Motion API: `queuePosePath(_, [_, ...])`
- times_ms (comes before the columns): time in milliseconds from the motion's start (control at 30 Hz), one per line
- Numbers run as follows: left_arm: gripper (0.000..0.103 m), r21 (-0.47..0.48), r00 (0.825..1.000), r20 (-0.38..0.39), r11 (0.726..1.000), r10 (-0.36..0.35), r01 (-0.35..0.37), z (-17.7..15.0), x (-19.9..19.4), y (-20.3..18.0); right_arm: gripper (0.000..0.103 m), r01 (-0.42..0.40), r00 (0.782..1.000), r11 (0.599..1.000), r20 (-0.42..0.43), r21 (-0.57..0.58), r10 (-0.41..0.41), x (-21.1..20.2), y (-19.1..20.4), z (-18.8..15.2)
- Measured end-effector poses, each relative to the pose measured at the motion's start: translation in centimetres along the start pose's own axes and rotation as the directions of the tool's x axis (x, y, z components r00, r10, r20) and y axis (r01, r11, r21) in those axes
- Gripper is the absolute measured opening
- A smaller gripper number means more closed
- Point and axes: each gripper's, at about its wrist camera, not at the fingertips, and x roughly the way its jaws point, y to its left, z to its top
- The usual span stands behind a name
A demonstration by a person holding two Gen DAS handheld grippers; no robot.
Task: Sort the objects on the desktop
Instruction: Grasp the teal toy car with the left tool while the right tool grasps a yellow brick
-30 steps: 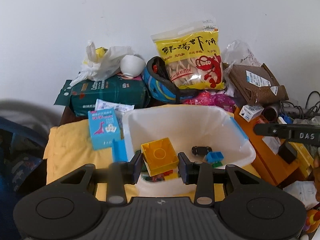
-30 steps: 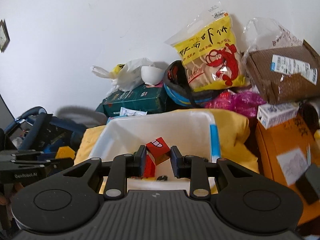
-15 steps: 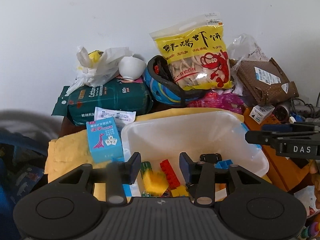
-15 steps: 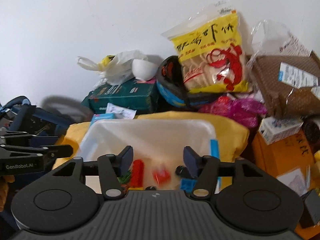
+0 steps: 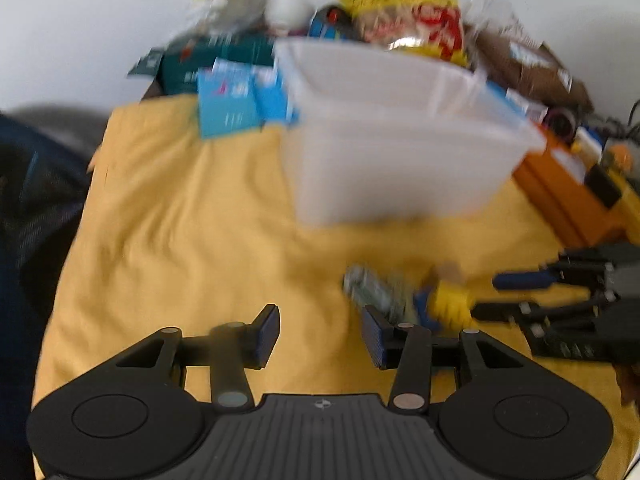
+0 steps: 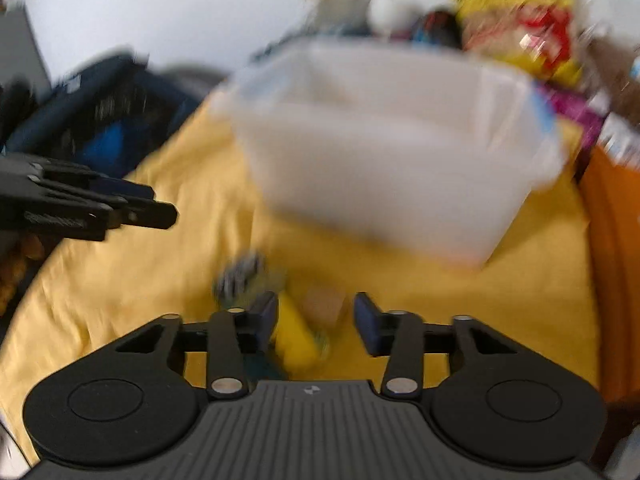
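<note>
— Yellow cloth [image 5: 168, 216] covers the whole work surface, and the translucent white bin [image 5: 400, 160] stands on it at the far side. Can you see into the bin?

— Not really. Both views are blurred and look at its near wall from low down, so its contents cannot be told.

— Where are the loose things?

— On the cloth in front of the bin, well apart from it. A small cluster: a greenish, patterned piece [image 5: 370, 286], a yellow toy piece [image 5: 450, 304] just beside it, and a tan cork-like lump [image 6: 323, 303] next to those. The blur hides what they are exactly.

— And the left gripper [image 5: 320, 334]?

— Its jaws stand apart and are opening, with only bare cloth between them. The greenish piece lies just past its right finger.

— The right gripper [image 6: 316, 320]?

— Its jaws are closing, with the yellow piece and the tan lump in the gap; the pads do not yet press on either.

— Behind the bin?

— A yellow snack bag [image 5: 404, 8], a blue card box [image 5: 226, 104], a dark green pack [image 5: 208, 60] and a brown parcel [image 5: 528, 64] against the white wall. An orange box [image 5: 568, 204] sits to the right.
</note>
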Motion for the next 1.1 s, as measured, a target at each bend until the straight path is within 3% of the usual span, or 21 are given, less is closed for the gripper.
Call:
queuePosePath(200, [0.049,0.033,1.0,0.004,0.999,-0.024,0.024,-1.9,-0.7,-0.8,0.043,-0.009,1.0,1.0,-0.02,-0.012,0.009,2.4,1.2,0.0])
queuePosePath(300, [0.049,0.033,0.999,-0.003,0.999,-0.036,0.036,-2.3,-0.6,-1.4,0.03,-0.025,0.999,0.999,-0.025,-0.047,0.024,2.9,1.9,0.1])
queuePosePath(467, [0.049,0.06,0.998,-0.03,0.996,-0.062,0.064,-3.1,0.5,-3.5,0.028,-0.039,0.999,0.998,-0.013,-0.045,0.039,2.0,1.4,-0.7])
queuePosePath(633, [0.049,0.102,0.992,-0.066,0.988,-0.112,0.118,-3.8,2.5,-6.6,0.029,-0.011,0.999,0.997,0.031,0.074,0.009,-0.9,-1.2,-2.3])
queuePosePath(867, [0.053,0.102,0.988,-0.076,0.984,-0.136,0.143,-3.1,5.1,-9.3,0.029,0.036,0.999,0.972,-0.005,0.232,-0.036,-3.0,-4.2,-6.9])
queuePosePath(1100, [0.059,0.082,0.988,-0.081,0.987,-0.135,0.141,-2.4,6.7,-10.1,0.029,0.045,0.999,0.956,-0.01,0.289,-0.045,-3.9,-4.9,-8.9])
